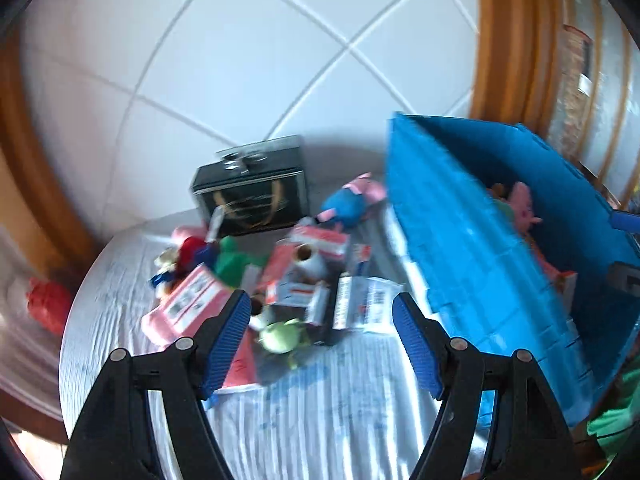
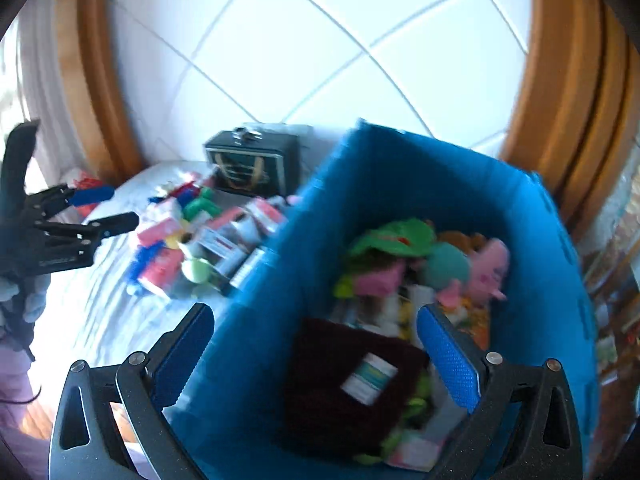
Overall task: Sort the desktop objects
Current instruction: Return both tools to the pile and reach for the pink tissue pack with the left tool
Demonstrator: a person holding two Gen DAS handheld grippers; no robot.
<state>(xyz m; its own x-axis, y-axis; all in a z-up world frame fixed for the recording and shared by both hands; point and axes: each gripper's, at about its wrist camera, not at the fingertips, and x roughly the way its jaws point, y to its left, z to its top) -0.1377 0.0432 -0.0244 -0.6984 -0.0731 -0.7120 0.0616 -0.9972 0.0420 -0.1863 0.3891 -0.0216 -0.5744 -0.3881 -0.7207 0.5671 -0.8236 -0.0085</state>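
Clearly, with the right hand-held gripper [image 2: 316, 336] gaping empty above the blue bin [image 2: 376, 168] and the left hand-held gripper [image 1: 320, 316] half-spread, empty, beside it, a hasty grab could scatter the clutter [image 1: 304, 276].

A: Where does the right gripper [image 2: 316, 344] hang?

B: Over the blue crate [image 2: 420, 168], its jaws spread wide with nothing between them. Below, a dark red cloth [image 2: 328, 384] carries a small white bottle [image 2: 369, 378].

A: And deeper in the crate?

B: Soft toys at one o'clock: a green one [image 2: 394, 236], a pink one [image 2: 490, 270].

A: Outside it?

B: At ten o'clock, a blurred heap of boxes and toys [image 2: 208, 236] on the white-covered worktop [image 2: 92, 304]. A black case [image 2: 256, 162] stands at eleven. The left gripper [image 2: 108, 208] shows at nine.
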